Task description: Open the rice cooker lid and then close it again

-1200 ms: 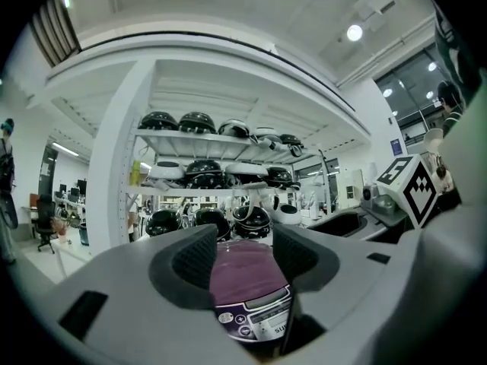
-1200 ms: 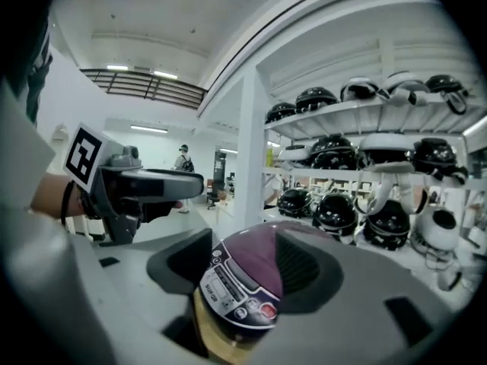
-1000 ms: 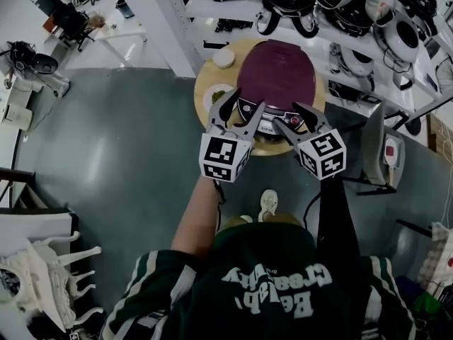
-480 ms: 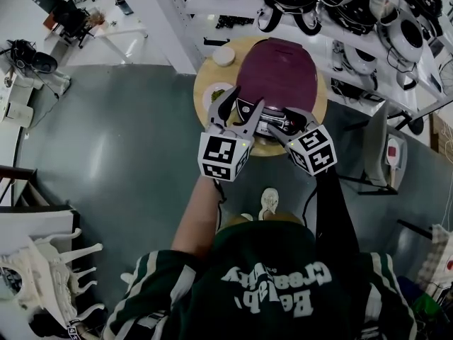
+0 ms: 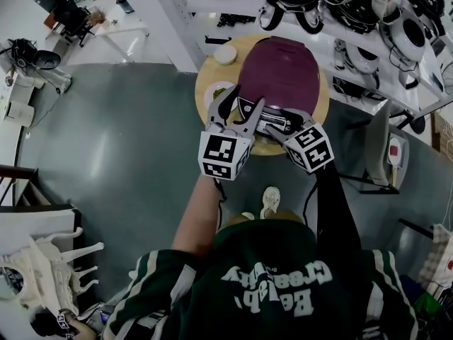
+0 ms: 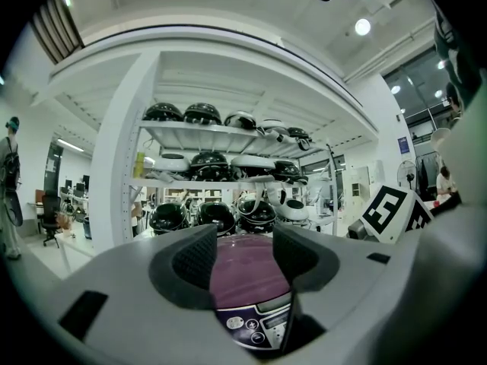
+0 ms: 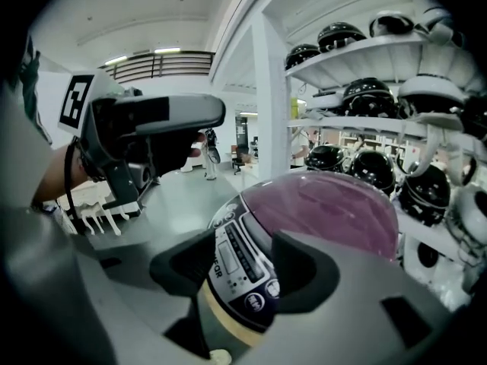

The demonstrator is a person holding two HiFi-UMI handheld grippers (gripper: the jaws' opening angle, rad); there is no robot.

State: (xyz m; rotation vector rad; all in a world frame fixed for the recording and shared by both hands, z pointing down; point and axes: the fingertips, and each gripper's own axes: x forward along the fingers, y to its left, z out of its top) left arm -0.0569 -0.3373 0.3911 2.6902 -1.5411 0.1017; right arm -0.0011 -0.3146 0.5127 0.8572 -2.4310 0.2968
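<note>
A rice cooker with a purple lid (image 5: 279,69) stands on a round wooden table (image 5: 204,80); the lid is down. My left gripper (image 5: 244,105) hovers level at the cooker's front left, open, and the lid (image 6: 245,268) and control panel (image 6: 262,327) show through its gap. My right gripper (image 5: 287,126) tilts down at the front control panel (image 7: 240,261), open, its pads apart from the panel. The purple lid (image 7: 335,211) rises beyond it. Neither gripper holds anything.
A small white bowl (image 5: 225,54) and a plate with green bits (image 5: 214,94) share the table on the left. White shelves (image 5: 354,30) behind hold several dark cookers. A stand (image 5: 386,147) is at the right. White chairs (image 5: 42,271) stand at the lower left.
My right gripper has dropped and tipped down toward the cooker's front panel. The left gripper has stayed put.
</note>
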